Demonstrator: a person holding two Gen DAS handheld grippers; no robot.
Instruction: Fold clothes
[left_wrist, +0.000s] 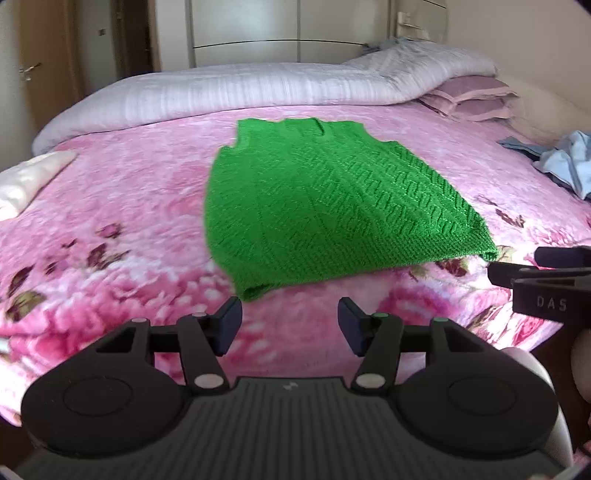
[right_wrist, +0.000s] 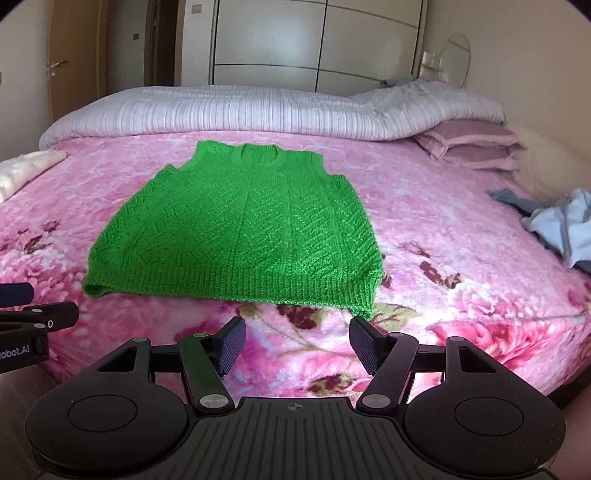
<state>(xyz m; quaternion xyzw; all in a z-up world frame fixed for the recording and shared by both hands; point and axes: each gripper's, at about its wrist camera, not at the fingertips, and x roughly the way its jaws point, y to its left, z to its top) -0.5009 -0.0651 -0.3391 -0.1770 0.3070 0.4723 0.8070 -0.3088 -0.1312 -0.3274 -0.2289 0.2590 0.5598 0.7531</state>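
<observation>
A green knitted sleeveless vest (left_wrist: 325, 199) (right_wrist: 243, 229) lies flat on the pink floral bedspread (left_wrist: 110, 229) (right_wrist: 443, 229), neck hole toward the far side and ribbed hem toward me. My left gripper (left_wrist: 290, 325) stands open just short of the hem's left corner, nothing between its fingers. My right gripper (right_wrist: 295, 343) is open too, hovering just before the hem's right corner without touching it. Each gripper shows at the edge of the other's view.
A rolled white quilt (left_wrist: 240, 88) (right_wrist: 240, 110) lies along the far side of the bed, with pink pillows (left_wrist: 472, 99) (right_wrist: 472, 144) at the right. Crumpled light-blue clothes (left_wrist: 569, 162) (right_wrist: 561, 221) sit at the right edge, a cream cloth (left_wrist: 26, 177) at the left. Wardrobe doors stand behind.
</observation>
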